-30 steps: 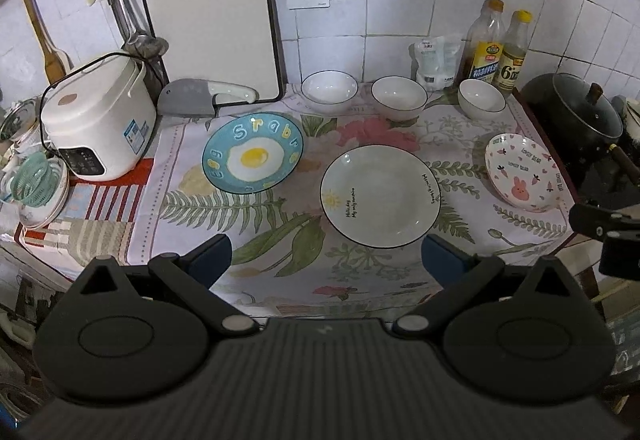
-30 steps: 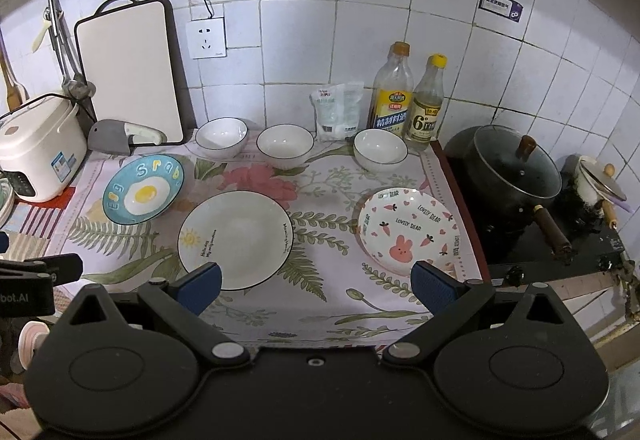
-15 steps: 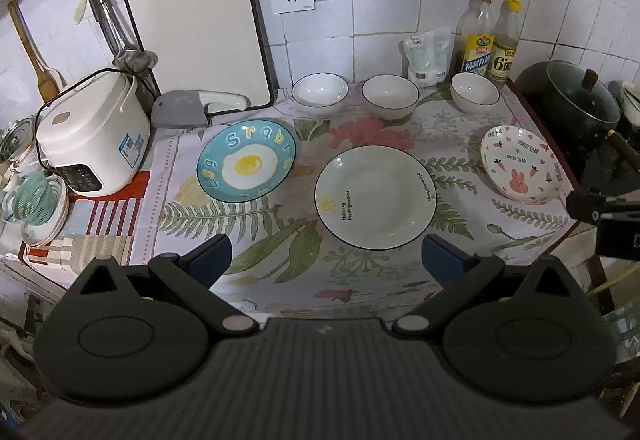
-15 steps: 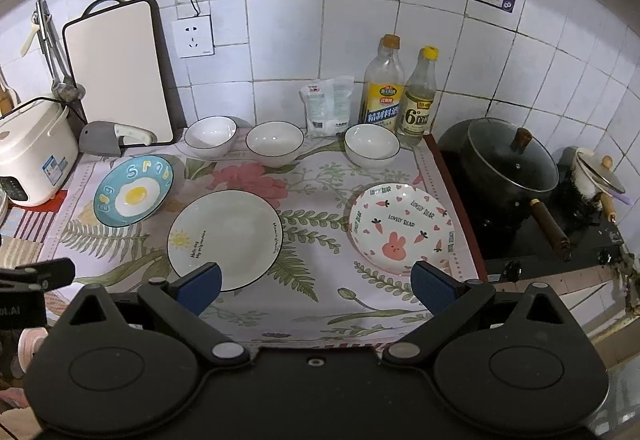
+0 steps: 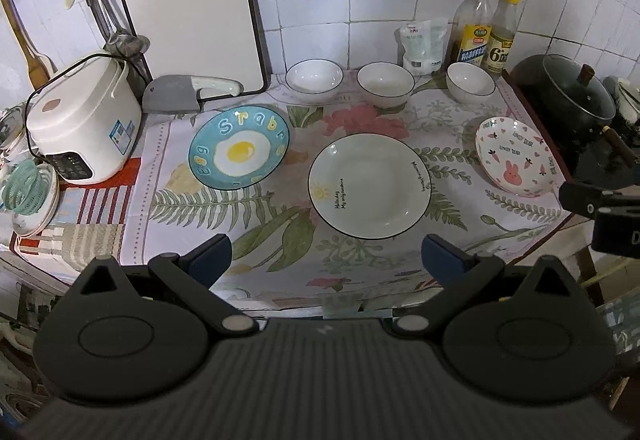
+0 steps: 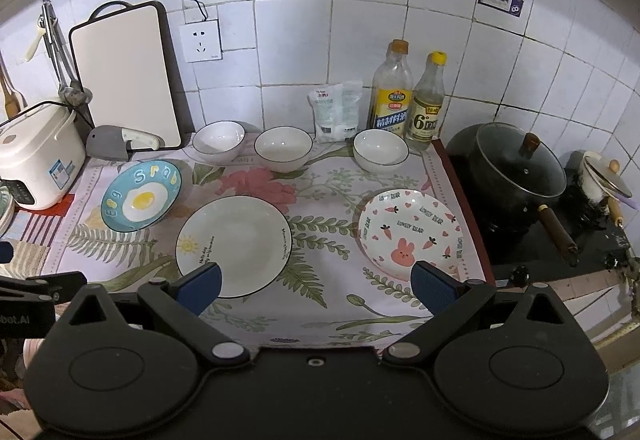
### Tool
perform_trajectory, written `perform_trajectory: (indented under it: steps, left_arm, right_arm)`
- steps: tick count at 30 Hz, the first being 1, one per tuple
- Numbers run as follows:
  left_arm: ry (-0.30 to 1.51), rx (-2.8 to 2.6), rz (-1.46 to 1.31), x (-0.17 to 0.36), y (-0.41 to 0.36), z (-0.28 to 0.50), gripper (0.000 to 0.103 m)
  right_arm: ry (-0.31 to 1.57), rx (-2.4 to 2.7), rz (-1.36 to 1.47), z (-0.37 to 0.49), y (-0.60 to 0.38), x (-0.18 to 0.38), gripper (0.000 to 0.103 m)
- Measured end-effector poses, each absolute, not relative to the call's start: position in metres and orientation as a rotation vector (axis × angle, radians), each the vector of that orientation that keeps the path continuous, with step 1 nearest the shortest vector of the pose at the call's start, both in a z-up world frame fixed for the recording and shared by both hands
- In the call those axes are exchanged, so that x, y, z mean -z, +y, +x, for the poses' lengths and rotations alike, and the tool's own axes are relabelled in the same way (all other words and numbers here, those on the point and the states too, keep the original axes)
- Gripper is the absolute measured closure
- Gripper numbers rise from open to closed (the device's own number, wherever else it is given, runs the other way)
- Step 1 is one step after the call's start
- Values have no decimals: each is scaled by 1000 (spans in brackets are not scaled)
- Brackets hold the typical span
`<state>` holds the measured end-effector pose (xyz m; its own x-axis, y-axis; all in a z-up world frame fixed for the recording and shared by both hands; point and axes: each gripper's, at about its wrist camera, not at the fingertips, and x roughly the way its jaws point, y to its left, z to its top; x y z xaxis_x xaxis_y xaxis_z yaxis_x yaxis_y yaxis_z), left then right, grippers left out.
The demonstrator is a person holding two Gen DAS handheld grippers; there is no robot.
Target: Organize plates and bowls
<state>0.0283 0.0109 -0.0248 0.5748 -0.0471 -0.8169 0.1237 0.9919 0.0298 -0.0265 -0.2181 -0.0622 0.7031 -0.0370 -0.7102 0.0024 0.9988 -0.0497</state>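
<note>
From the left wrist camera, the left gripper hangs over the near edge of the counter, its blue fingers spread wide with nothing between them. Beyond it on the flowered cloth lie the egg plate, the white plate and the rabbit plate, well apart, with three white bowls lined up by the wall. At the right edge, part of the right gripper pokes in, cut off.

Over to the right wrist camera: the right gripper is spread just as wide and empty. One finger covers the white plate's near rim, the other the rabbit plate's near edge; whether they touch, I can't tell. A black pot sits to the right.
</note>
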Motion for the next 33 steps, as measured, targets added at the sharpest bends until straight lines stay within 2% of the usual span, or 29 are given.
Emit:
perform_trajectory:
  steps: [8, 14, 17, 23, 26, 30, 33]
  left_arm:
    - [908, 135, 72, 21, 19, 30, 2]
    - [790, 151, 45, 15, 29, 35, 2]
    - [751, 159, -3, 24, 38, 47, 2]
    - [745, 113, -46, 62, 52, 89, 2]
    - [778, 97, -51, 91, 57, 114, 3]
    - [826, 85, -71, 134, 58, 147, 7]
    - [850, 71, -81, 164, 57, 168, 10]
  right_arm:
    - [751, -20, -28, -26, -217, 61, 1]
    - [567, -187, 62, -24, -227, 70, 1]
    - [539, -265, 131, -6, -236, 87, 1]
    - [599, -304, 135, 49, -239, 141, 1]
    - [640, -319, 179, 79, -246, 176, 8]
    - [685, -298, 187, 112, -254, 219, 9]
    - [746, -296, 254, 135, -262, 250, 17]
